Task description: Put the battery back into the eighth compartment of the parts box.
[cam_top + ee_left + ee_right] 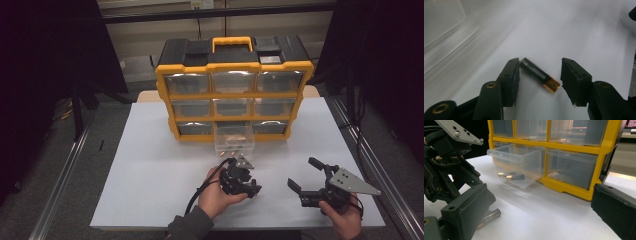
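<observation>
One battery [540,75] between left gripper [540,75] fingers [510,77]

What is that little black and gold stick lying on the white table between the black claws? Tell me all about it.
It is a small cylindrical battery, black with fine print along its body and a gold band and cap at one end. It lies flat on the white table sheet, slanted between the open jaws of the left gripper. Its black end sits right at one jaw; the gold end is clear of the other.

A white worktop [150,165] is standing on grey floor [60,200]. Metal rails [57,187] are flanking it. Dark curtains [45,50] are hanging at both sides.
</observation>
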The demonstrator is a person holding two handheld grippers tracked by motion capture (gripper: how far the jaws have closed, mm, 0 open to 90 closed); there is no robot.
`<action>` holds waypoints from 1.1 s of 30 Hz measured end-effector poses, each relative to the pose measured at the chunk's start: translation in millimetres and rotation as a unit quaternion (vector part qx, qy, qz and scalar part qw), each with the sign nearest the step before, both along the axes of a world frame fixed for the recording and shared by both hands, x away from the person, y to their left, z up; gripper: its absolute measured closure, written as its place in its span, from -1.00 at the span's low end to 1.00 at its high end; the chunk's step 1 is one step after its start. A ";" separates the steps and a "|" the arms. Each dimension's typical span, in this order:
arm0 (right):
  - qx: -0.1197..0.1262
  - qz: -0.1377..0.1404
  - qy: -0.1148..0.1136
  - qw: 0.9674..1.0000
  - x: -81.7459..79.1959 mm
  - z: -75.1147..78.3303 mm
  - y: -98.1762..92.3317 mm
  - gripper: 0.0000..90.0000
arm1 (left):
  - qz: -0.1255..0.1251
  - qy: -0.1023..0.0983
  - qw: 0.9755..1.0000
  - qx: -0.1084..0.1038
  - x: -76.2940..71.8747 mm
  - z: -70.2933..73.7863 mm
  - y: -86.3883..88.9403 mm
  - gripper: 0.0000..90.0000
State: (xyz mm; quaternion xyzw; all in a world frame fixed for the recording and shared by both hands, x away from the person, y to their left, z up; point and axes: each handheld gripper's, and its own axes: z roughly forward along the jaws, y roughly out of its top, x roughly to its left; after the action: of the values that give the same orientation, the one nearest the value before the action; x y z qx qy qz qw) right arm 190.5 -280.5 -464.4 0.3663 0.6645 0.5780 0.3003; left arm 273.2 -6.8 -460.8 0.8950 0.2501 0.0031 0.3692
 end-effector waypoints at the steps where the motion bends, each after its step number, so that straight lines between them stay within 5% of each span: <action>1: 0.000 0.000 0.000 1.000 0.0 0.0 -0.1 -0.98 | -0.001 0.003 1.000 0.003 -0.2 -0.3 0.1 0.12; 10: 0.000 0.001 0.000 1.000 -0.1 0.3 -0.3 -0.98 | 0.003 0.011 1.000 -0.005 -1.8 -3.9 -0.8 0.17; 14: 0.000 0.000 0.000 1.000 -0.3 0.3 -0.5 -0.98 | -0.009 0.001 1.000 0.017 0.2 -3.3 0.4 0.18; 25: 0.001 -0.001 0.000 1.000 -0.6 1.0 -0.9 -0.98 | -0.007 0.007 1.000 0.029 1.4 -7.3 -0.1 0.26; 33: 0.000 -0.001 -0.001 1.000 -0.7 1.2 -1.4 -0.98 | -0.009 0.015 0.999 0.043 3.3 -7.8 3.0 0.53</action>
State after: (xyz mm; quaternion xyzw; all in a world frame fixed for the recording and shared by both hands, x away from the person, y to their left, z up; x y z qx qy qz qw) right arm 189.7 -281.9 -463.2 0.3667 0.6636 0.5782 0.3014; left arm 276.5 -3.8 -468.6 0.9123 0.2477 -0.0028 0.3262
